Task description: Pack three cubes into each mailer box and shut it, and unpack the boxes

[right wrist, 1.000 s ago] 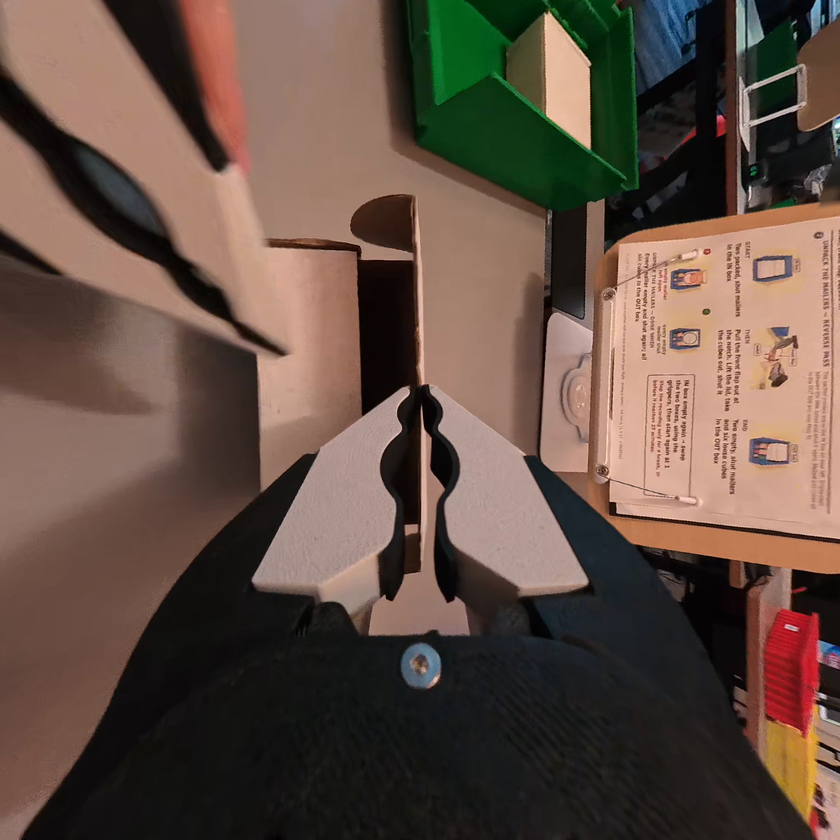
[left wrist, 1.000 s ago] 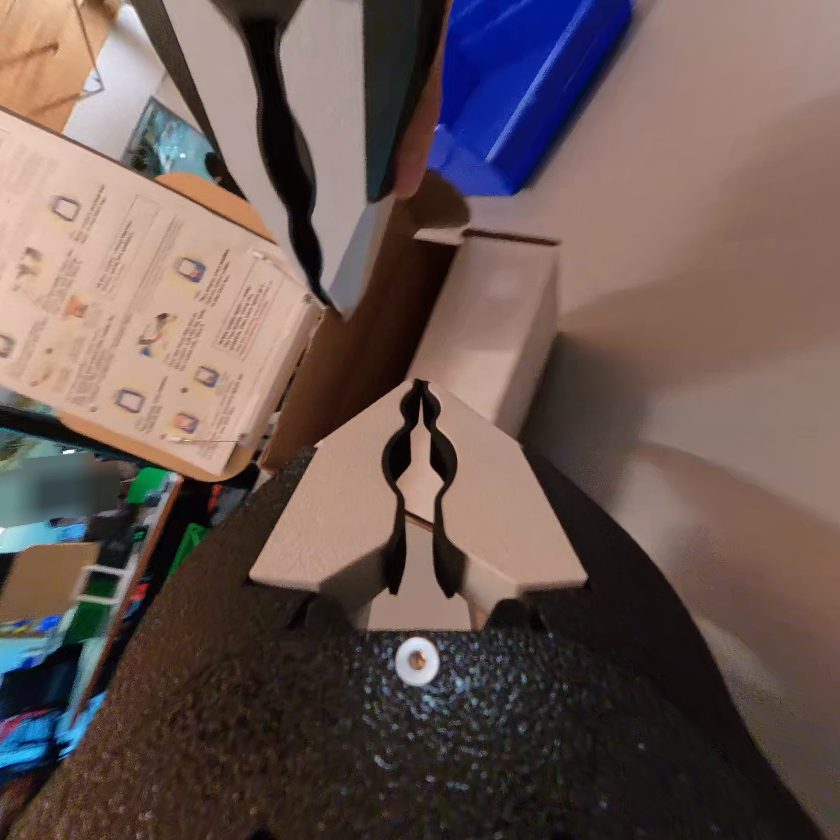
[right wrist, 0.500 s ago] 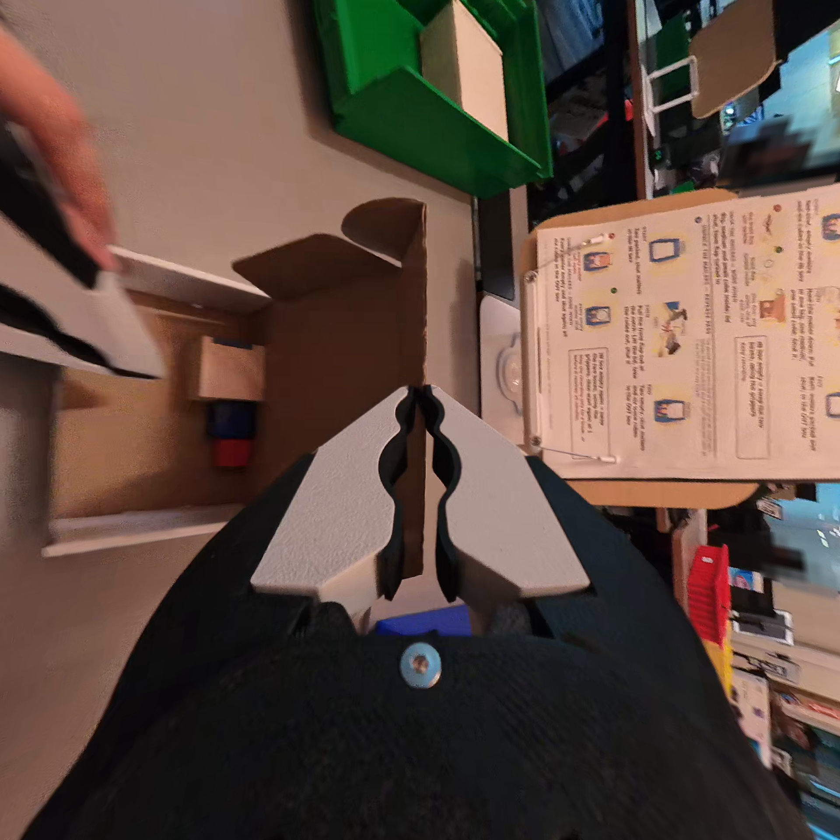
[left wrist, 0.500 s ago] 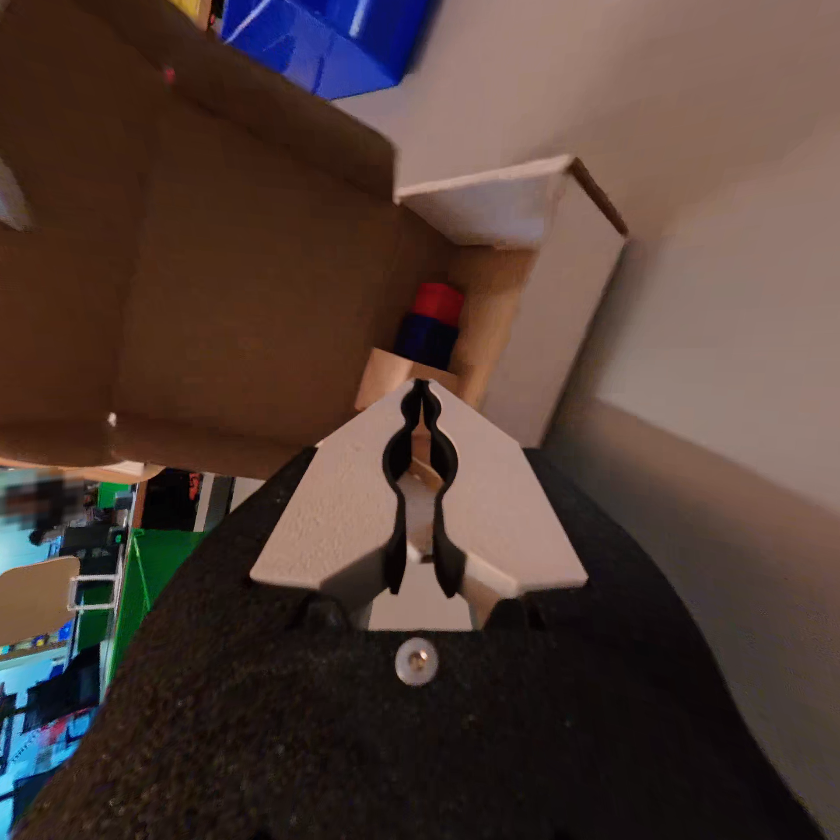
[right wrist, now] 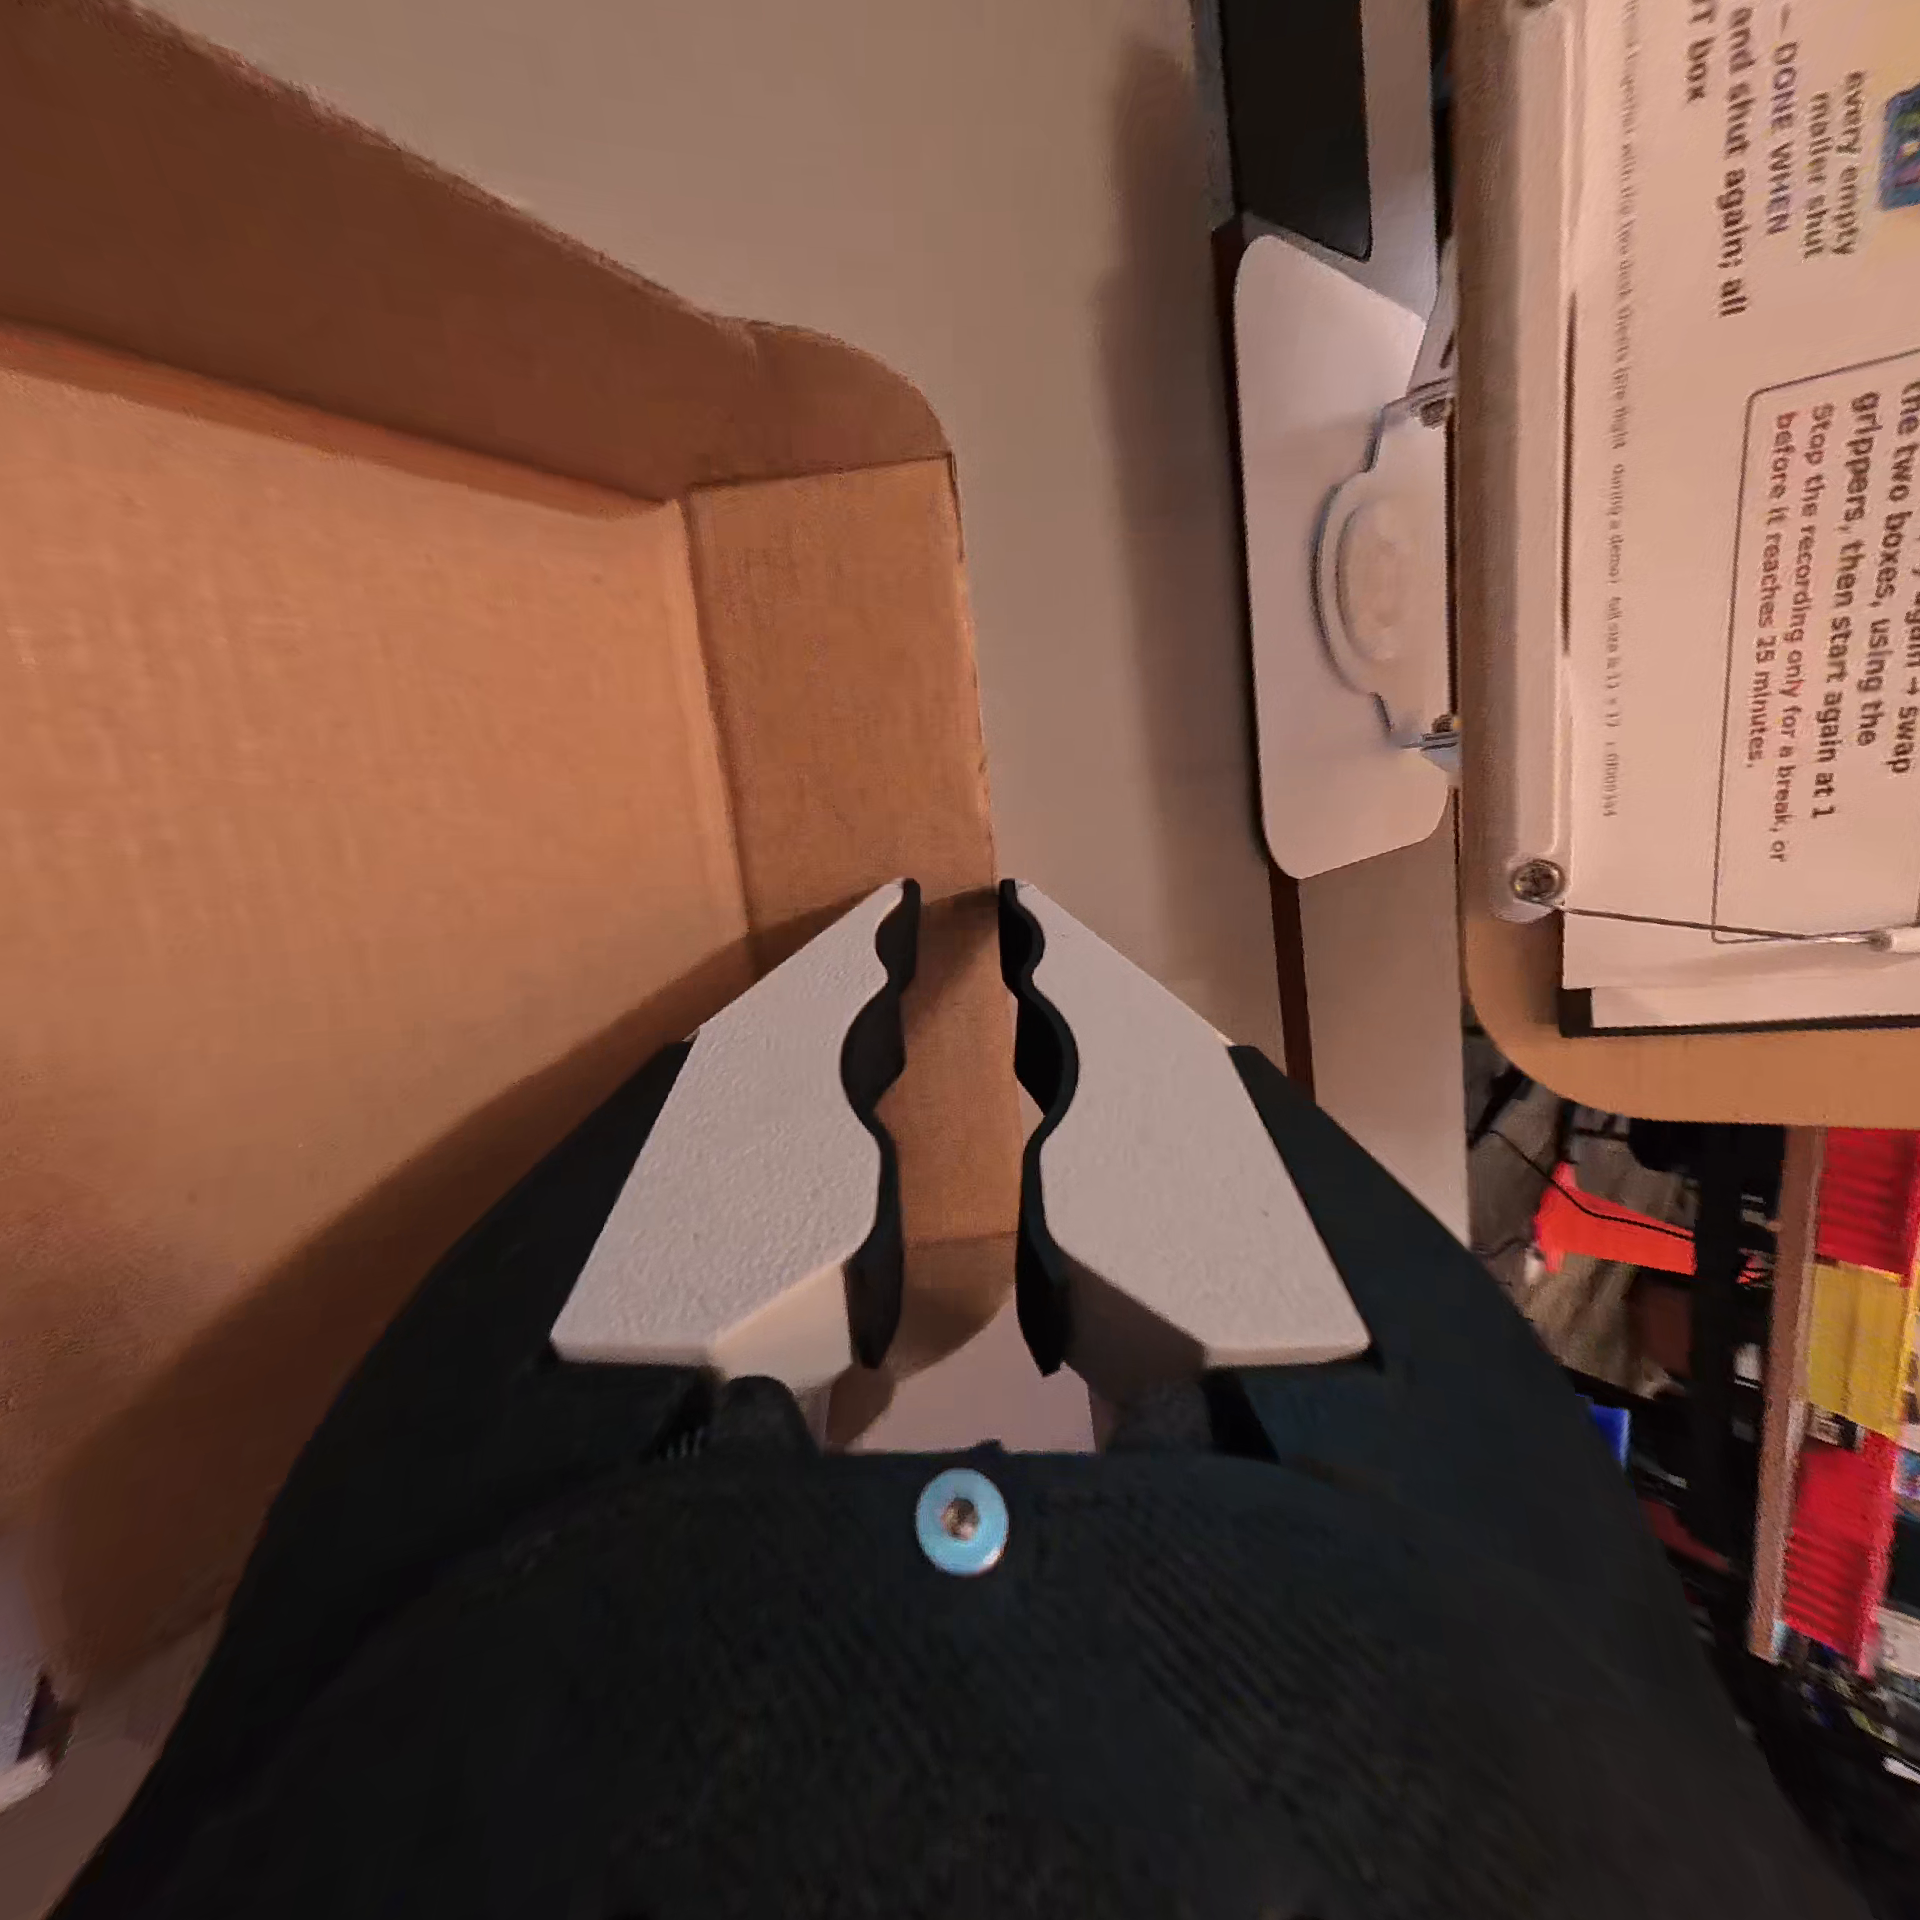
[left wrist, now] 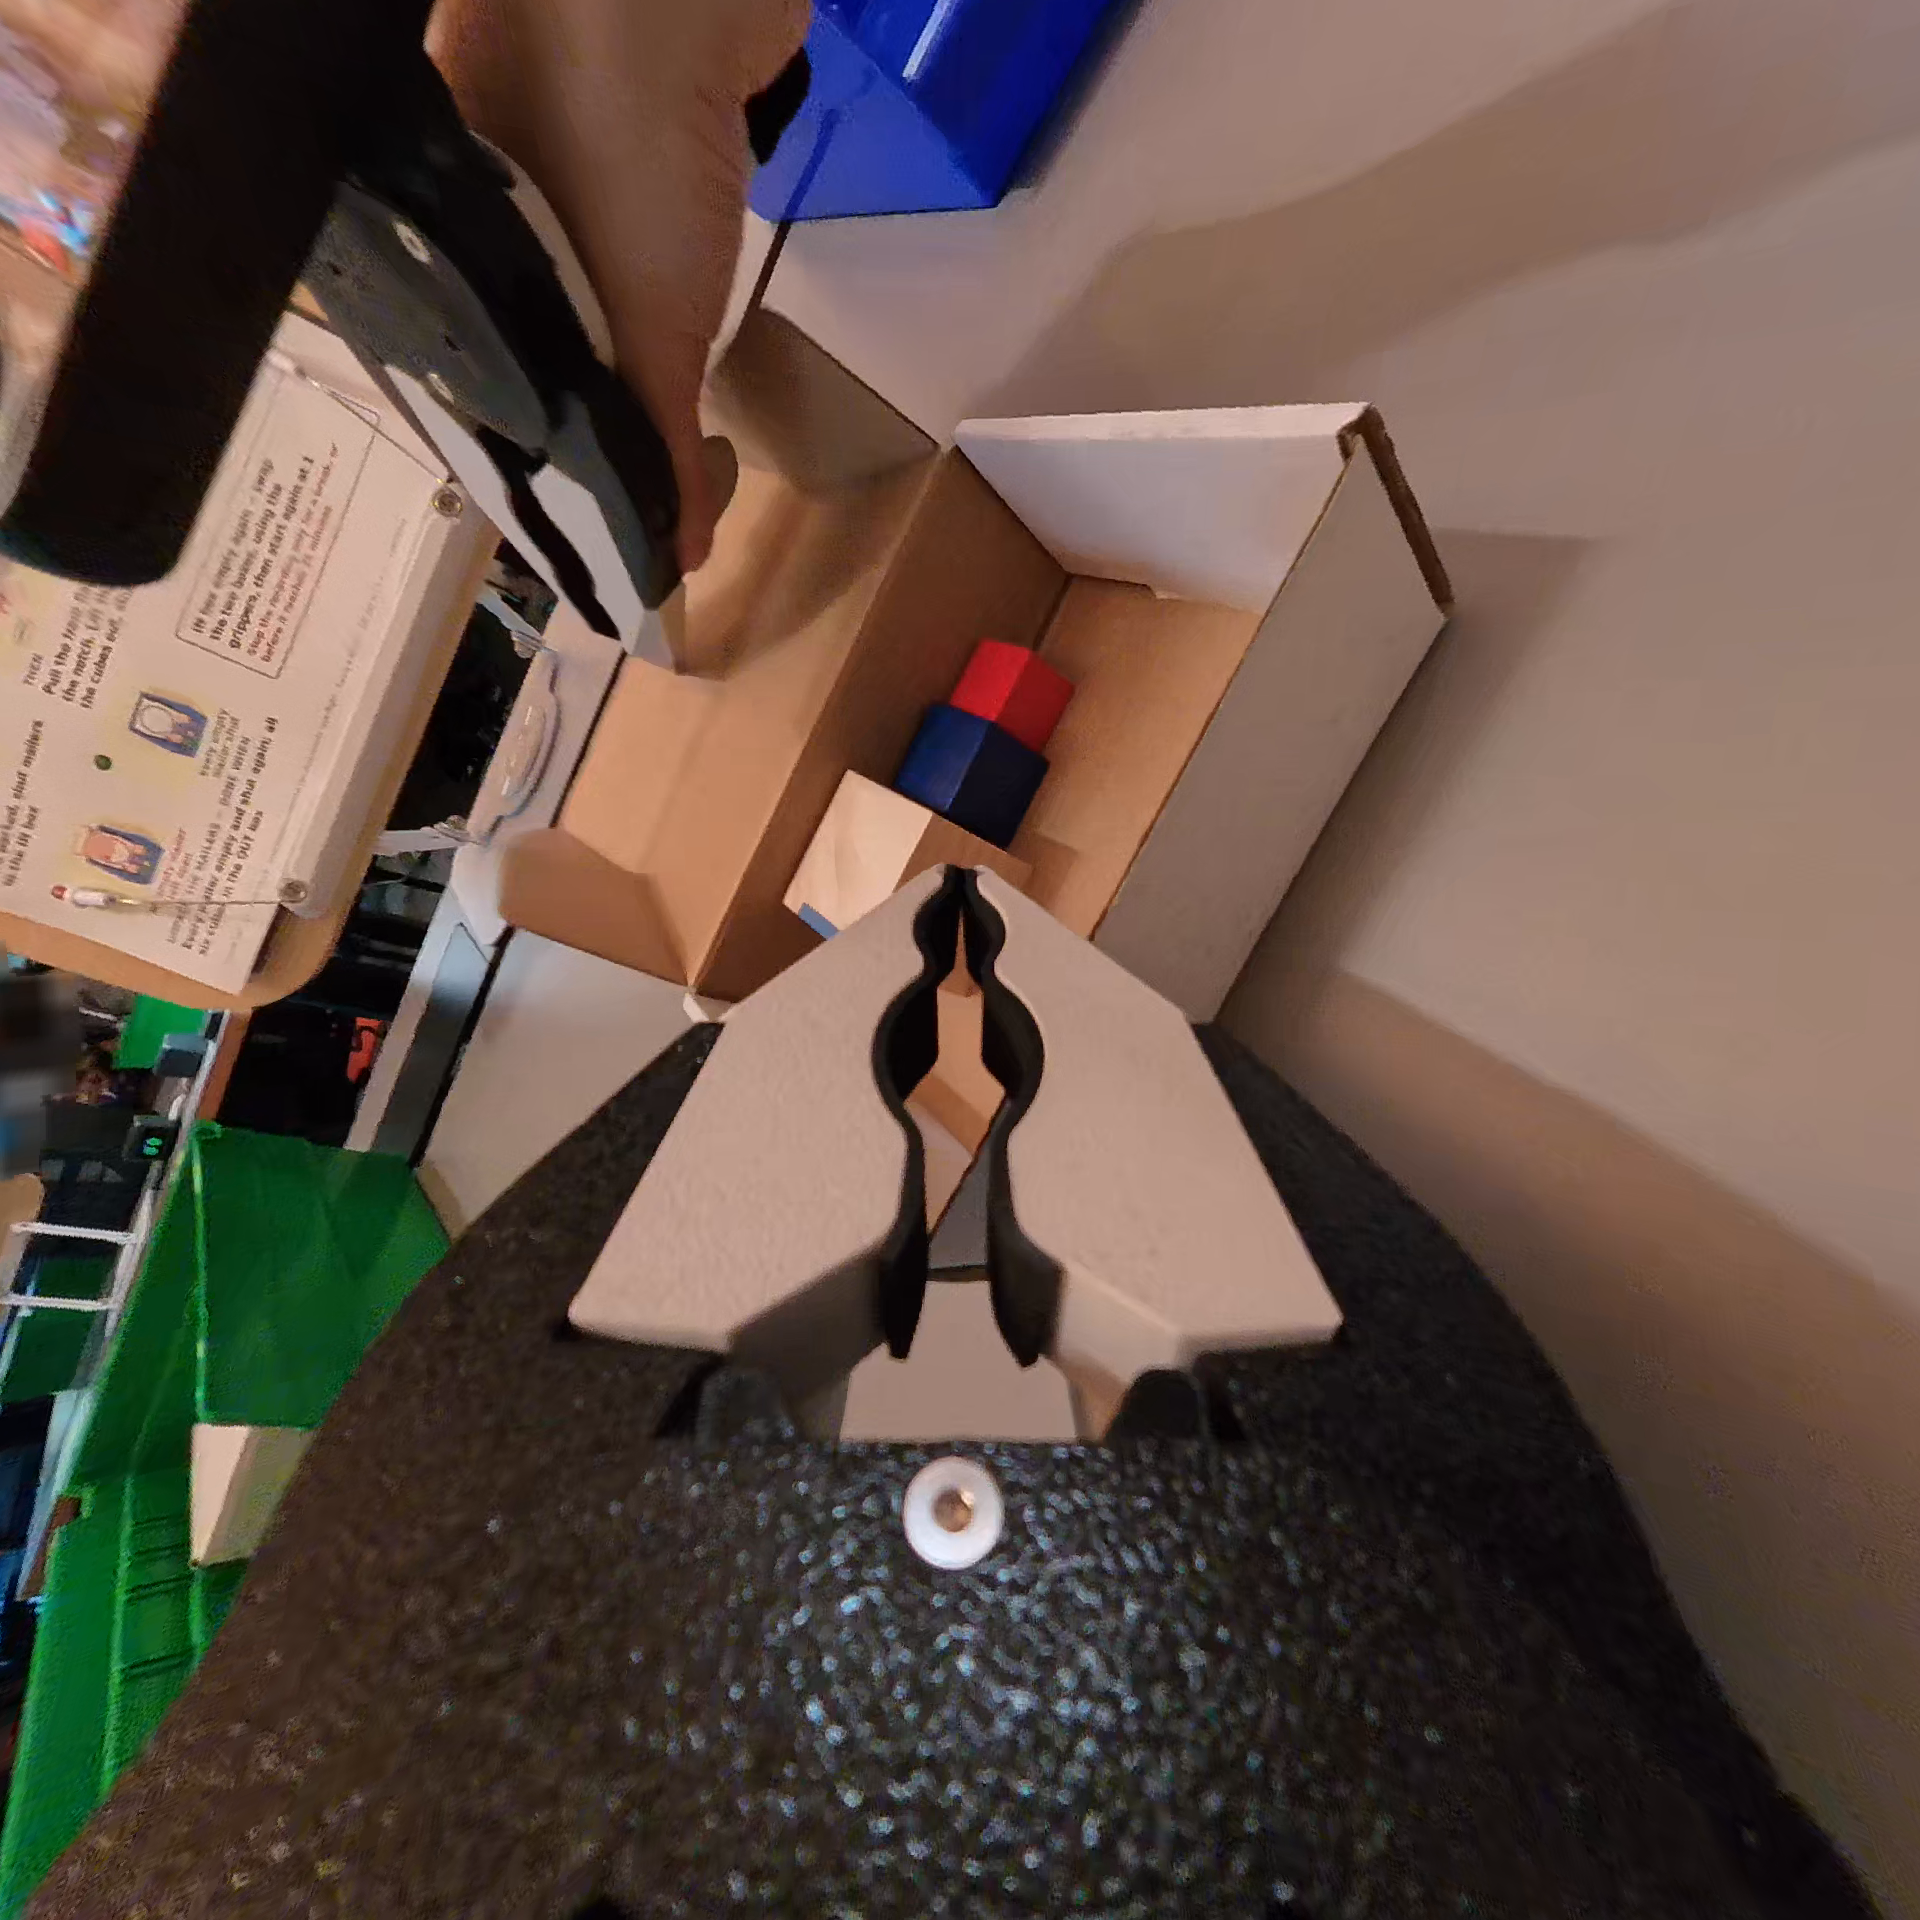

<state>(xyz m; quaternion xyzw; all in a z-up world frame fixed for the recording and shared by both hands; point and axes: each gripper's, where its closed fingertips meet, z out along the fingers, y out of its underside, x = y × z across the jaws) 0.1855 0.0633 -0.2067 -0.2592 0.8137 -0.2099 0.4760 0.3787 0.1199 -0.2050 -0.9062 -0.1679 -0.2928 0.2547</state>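
An open white mailer box (left wrist: 1299, 623) lies on the table. Inside it a red cube (left wrist: 1023, 686), a blue cube (left wrist: 971, 774) and a plain wood cube (left wrist: 883, 842) sit in a row. My left gripper (left wrist: 961, 883) is shut on the box's near wall, just in front of the wood cube. My right gripper (right wrist: 956, 894) is open, its jaws a little apart on either side of the side flap (right wrist: 852, 675) of the brown lid (right wrist: 364, 727). It also shows in the left wrist view (left wrist: 644, 623), held by a hand, at the lid's far end.
A blue bin (left wrist: 935, 104) stands beyond the box. A green bin (left wrist: 260, 1299) with a white box (left wrist: 239, 1486) in it is at the left. A clipboard with an instruction sheet (right wrist: 1714, 520) and a white stand base (right wrist: 1340, 623) are past the table edge.
The lid has swung fully open, and the three cubes now show. My right gripper has opened and let go of the lid's side flap. My left gripper stays shut on the box wall.
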